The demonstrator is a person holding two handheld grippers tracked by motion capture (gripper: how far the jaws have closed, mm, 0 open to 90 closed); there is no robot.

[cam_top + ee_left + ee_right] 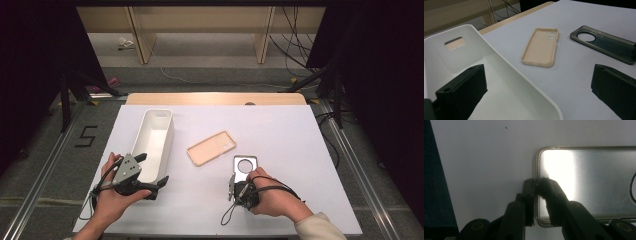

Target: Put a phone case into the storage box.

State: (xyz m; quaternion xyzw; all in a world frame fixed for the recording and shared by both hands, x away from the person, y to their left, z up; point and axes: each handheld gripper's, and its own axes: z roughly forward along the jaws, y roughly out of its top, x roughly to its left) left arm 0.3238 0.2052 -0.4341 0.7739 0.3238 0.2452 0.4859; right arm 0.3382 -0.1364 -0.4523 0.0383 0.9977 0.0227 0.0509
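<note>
On the bench [280, 135], the right claw [535, 185] pinches the grey case's [589, 182] rim; nothing is binned yet. Left claw [536, 85], spread, straddles the bin [150, 145] wall; tan case [211, 148] waits.

Table [300, 150]: pale lavender-grey top, with a strip of bare wood along the far edge. White oblong bin [153, 144] stands on the left half, long axis running near to far, a handle slot in its far end wall. Beige phone case [212, 148] lies open side up near the centre, turned at an angle. Dark translucent phone case [245, 166] lies just right of it, nearer the near edge, round camera hole at its far end.
</note>
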